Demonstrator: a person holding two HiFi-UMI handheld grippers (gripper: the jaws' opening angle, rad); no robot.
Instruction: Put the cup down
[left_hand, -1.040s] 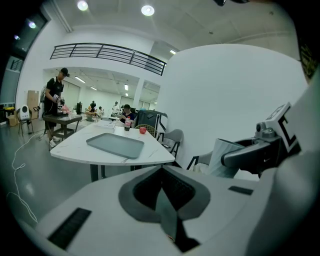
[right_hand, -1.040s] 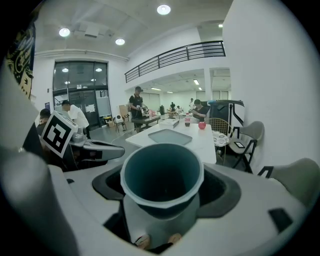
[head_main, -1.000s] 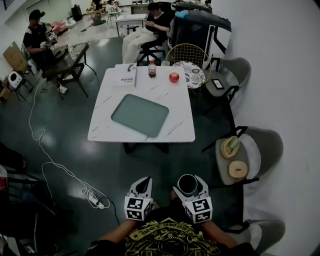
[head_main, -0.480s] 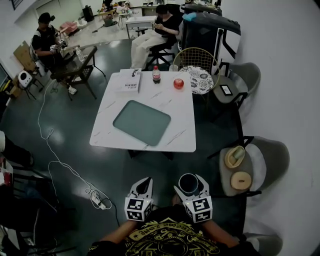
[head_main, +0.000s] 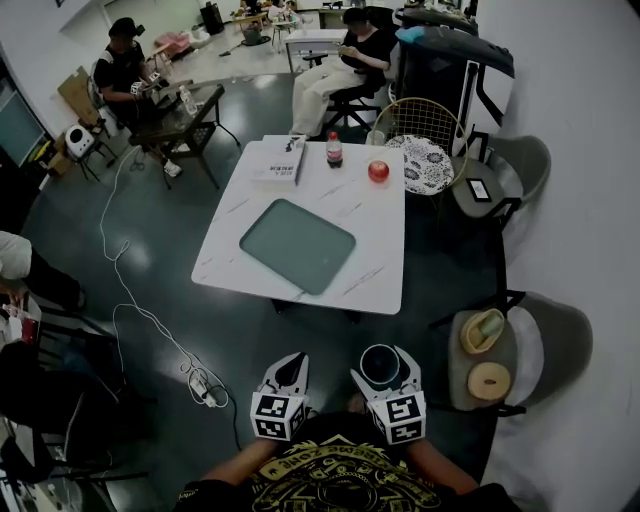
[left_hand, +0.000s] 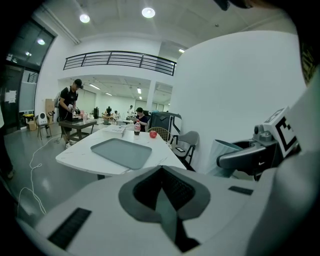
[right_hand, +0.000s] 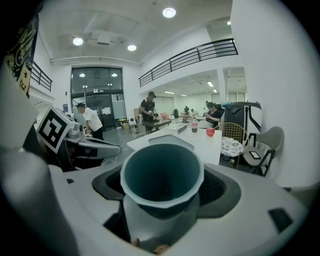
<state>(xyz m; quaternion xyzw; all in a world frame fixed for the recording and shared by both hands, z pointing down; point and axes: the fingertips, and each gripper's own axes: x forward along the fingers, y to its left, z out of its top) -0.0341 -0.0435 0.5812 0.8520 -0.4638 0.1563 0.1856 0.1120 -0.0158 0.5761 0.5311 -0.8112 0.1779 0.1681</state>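
Observation:
A teal cup with a pale rim stands upright in my right gripper, whose jaws are shut on it; the head view shows the cup from above, held close to my body over the dark floor. My left gripper is beside it, jaws shut with nothing between them, as the left gripper view shows. Ahead stands a white table carrying a grey-green tray, a cola bottle, a red apple and a book.
A stool with two round objects is at my right. More chairs line the right wall. A cable and power strip lie on the floor to my left. People sit and stand at the back of the room.
The head view has shifted, so the table and chairs sit further right and lower in frame. Both grippers hold their places, and the cup stays in the right one.

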